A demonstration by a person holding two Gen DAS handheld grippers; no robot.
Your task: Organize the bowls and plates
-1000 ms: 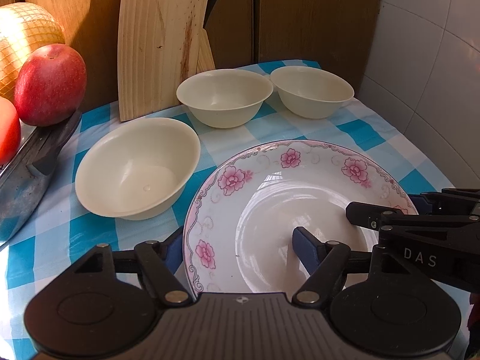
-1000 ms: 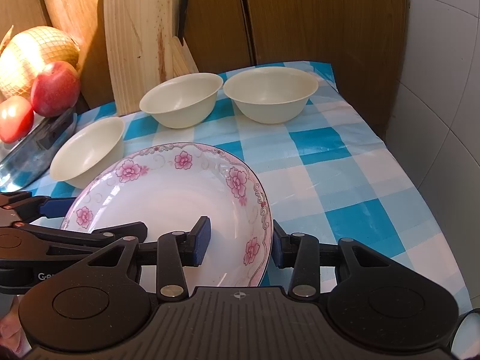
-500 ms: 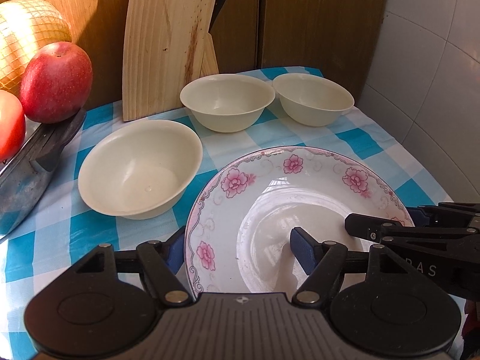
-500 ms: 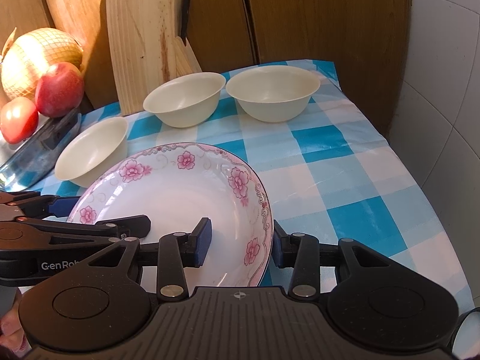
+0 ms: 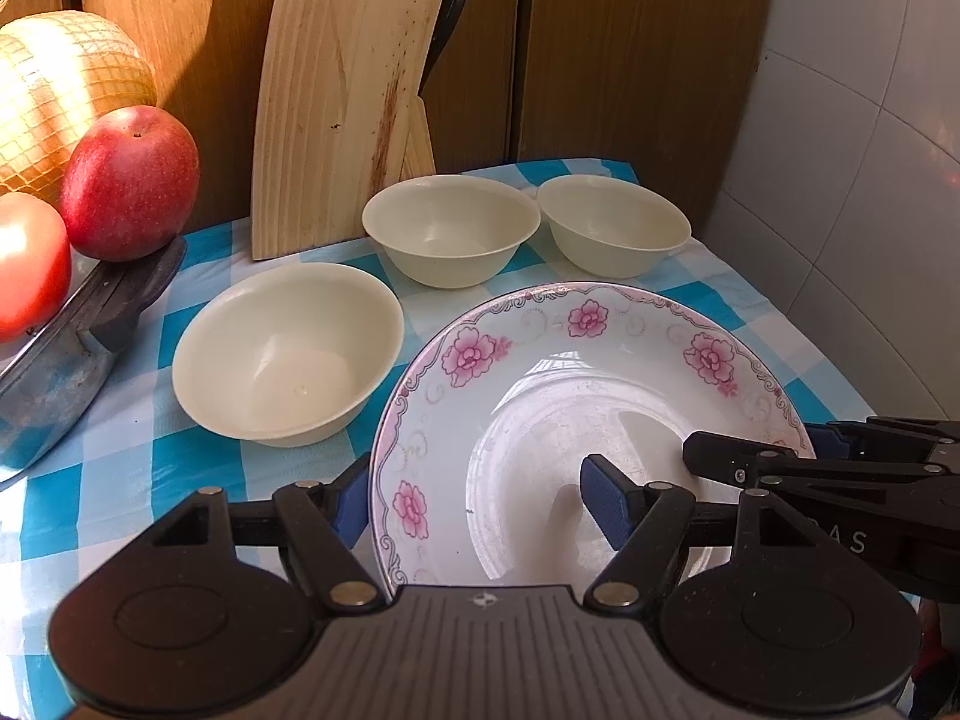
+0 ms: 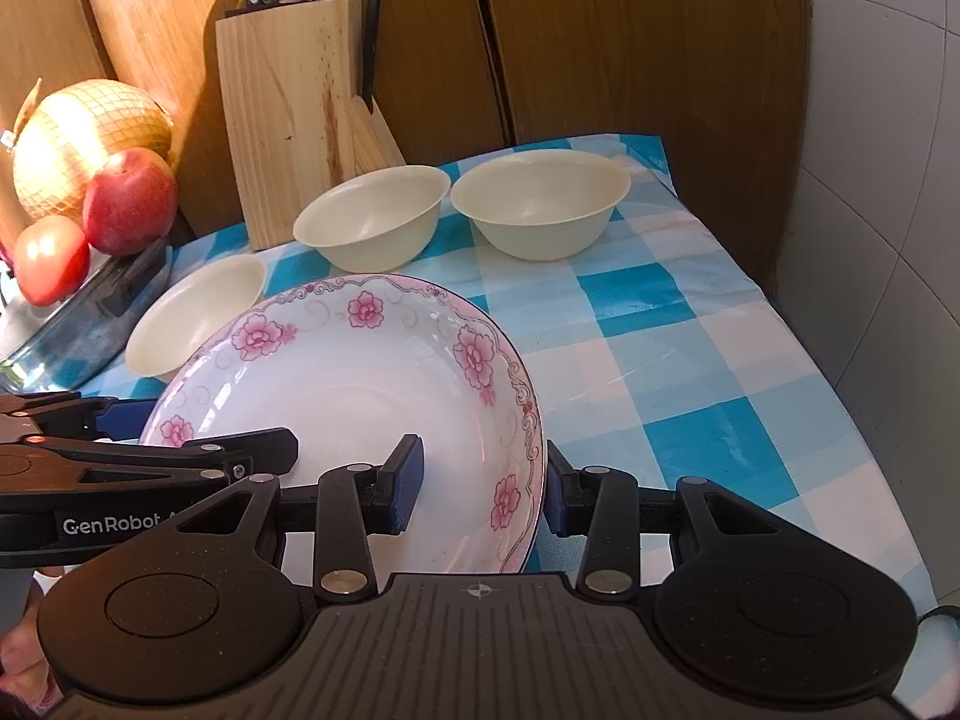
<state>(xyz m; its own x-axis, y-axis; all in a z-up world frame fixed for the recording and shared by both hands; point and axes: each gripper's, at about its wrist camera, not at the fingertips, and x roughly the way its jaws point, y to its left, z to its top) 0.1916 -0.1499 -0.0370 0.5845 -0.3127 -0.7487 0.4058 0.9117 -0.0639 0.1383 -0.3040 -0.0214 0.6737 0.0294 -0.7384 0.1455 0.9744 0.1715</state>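
A white plate with pink flowers [image 5: 540, 372] [image 6: 360, 378] is held between both grippers above the blue checked tablecloth. My left gripper [image 5: 474, 504] has its jaws astride the plate's left rim. My right gripper [image 6: 480, 486] has its jaws astride the right rim. Each gripper shows in the other's view. Three cream bowls stand behind: a near left one [image 5: 288, 354] [image 6: 192, 318], a middle one [image 5: 450, 228] [image 6: 372, 222] and a right one [image 5: 612, 222] [image 6: 540, 198].
A wooden knife block [image 5: 342, 102] [image 6: 288, 114] stands at the back. At the left, an apple [image 5: 129, 180], a tomato [image 5: 27, 264] and a netted melon [image 5: 54, 96] rest over a metal tray [image 5: 54, 378]. A tiled wall [image 6: 888, 180] borders the right.
Both grippers have risen with the plate, which now sits higher above the cloth and tilts a little. The bowls have not moved.
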